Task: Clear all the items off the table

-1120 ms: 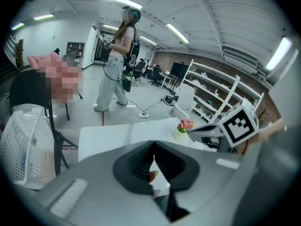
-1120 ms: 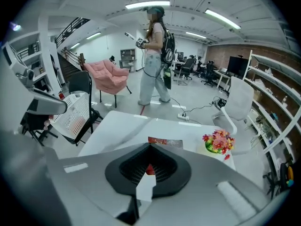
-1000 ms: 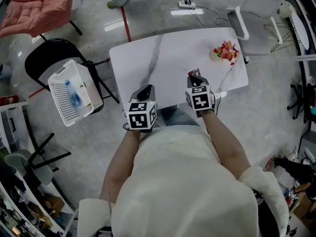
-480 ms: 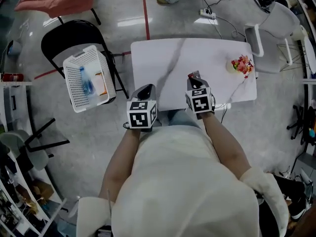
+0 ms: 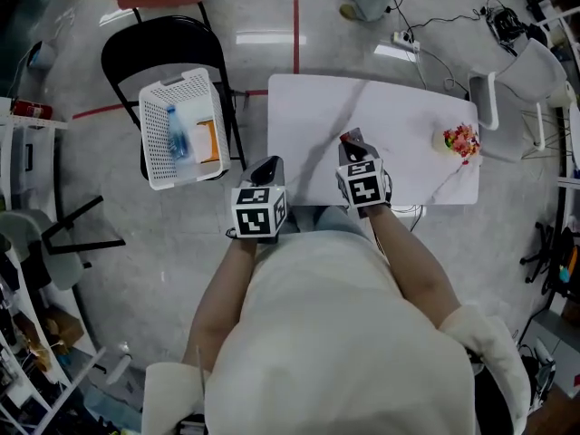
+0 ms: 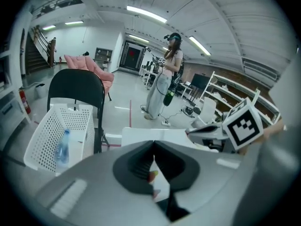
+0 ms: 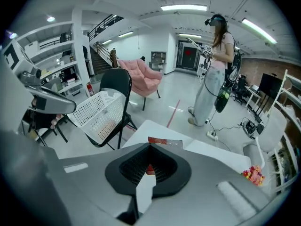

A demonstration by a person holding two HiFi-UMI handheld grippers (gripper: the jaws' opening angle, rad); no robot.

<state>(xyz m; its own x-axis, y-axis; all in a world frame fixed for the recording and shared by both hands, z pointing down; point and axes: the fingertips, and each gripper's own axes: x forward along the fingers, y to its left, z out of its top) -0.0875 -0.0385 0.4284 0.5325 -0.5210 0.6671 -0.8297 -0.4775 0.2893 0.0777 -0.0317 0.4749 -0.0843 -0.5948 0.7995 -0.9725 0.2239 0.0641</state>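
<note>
White marbled surface in the head view is mostly bare, with open floor on every side. Flowers sit by its right edge. Left of it, a basket on a black chair holds a bottle.

Left gripper view: the left tool is pressed together on nothing.

Right gripper view: the right tool pinches a flat red packet at its tips; the packet's print is unreadable.

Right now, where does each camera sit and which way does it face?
Head view: on the person's head, facing down at the table; torso, arms, left tool, right tool show.
Left gripper view: on left tool, facing basket, table; right tool shows.
Right gripper view: on right tool, facing its held red packet, table; left tool shows.
All share the table.
</note>
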